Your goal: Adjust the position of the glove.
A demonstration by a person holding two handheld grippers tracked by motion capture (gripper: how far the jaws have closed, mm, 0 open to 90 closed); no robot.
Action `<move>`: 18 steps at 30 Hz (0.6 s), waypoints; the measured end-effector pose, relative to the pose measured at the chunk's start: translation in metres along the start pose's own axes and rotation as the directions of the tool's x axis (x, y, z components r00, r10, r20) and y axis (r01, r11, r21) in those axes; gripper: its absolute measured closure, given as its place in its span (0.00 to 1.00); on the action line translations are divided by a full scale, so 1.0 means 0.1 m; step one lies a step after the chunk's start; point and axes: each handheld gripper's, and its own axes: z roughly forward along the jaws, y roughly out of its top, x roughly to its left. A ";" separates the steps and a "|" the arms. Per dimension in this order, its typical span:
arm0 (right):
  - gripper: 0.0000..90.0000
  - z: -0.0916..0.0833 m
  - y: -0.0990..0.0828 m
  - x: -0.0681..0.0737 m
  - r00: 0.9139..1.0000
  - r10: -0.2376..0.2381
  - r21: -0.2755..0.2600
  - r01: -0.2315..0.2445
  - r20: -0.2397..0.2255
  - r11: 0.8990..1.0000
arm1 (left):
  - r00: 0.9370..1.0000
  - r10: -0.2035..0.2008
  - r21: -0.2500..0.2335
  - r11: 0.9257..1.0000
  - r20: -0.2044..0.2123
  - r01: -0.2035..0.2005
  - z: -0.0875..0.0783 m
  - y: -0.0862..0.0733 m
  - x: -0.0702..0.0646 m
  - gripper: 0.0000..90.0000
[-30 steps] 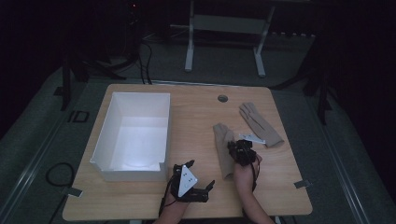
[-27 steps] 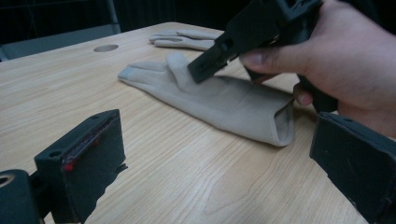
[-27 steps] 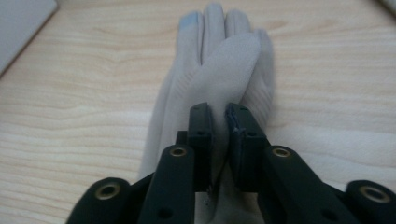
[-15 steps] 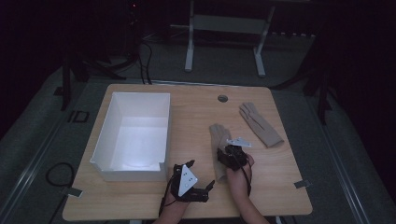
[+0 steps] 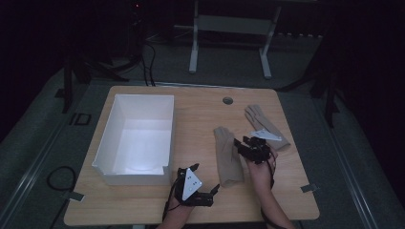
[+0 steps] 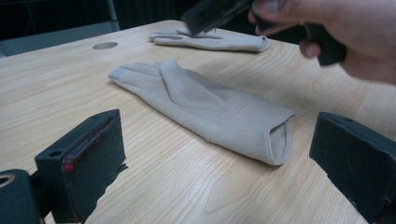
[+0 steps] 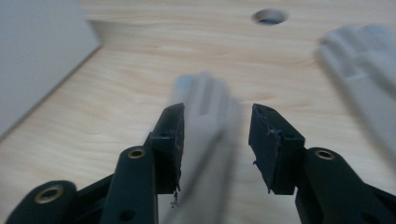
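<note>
Two beige gloves lie on the wooden table. The near glove (image 5: 227,157) (image 6: 205,105) is flat, its fingers pointing away and its cuff toward the front edge. The far glove (image 5: 265,125) (image 6: 210,39) is to its right. My right gripper (image 5: 240,145) (image 7: 217,112) hovers at the near glove's right side. Its jaws have just been closing and stand partly apart over the blurred glove fingers (image 7: 205,93) without pressing on them. My left gripper (image 5: 206,180) (image 6: 217,121) rests near the front edge, open wide and aimed at the cuff, with nothing in it.
A white open box (image 5: 136,138) (image 7: 37,51) stands on the left half of the table. A round cable hole (image 5: 228,100) (image 6: 105,45) sits near the far edge. A table frame (image 5: 229,28) stands on the dark floor beyond.
The right gripper has opened and let go of the near glove, which now lies flat. The right hand has lifted and drifted slightly right. The left gripper has stayed in place.
</note>
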 end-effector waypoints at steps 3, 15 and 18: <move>0.63 -0.04 0.06 -0.20 1.000 -0.014 -0.012 0.014 -0.001 1.000 | 1.000 -0.001 0.008 1.000 0.000 0.001 0.00 0.00 0.00 0.04; 0.67 -0.05 0.11 -0.99 0.995 -0.065 0.051 0.061 0.077 0.997 | 1.000 -0.010 0.006 1.000 -0.004 0.010 0.01 0.00 0.01 0.04; 0.68 -0.03 0.15 -1.19 0.994 -0.069 0.058 0.064 0.090 0.996 | 1.000 -0.016 0.006 1.000 -0.005 0.016 0.01 0.00 0.01 0.04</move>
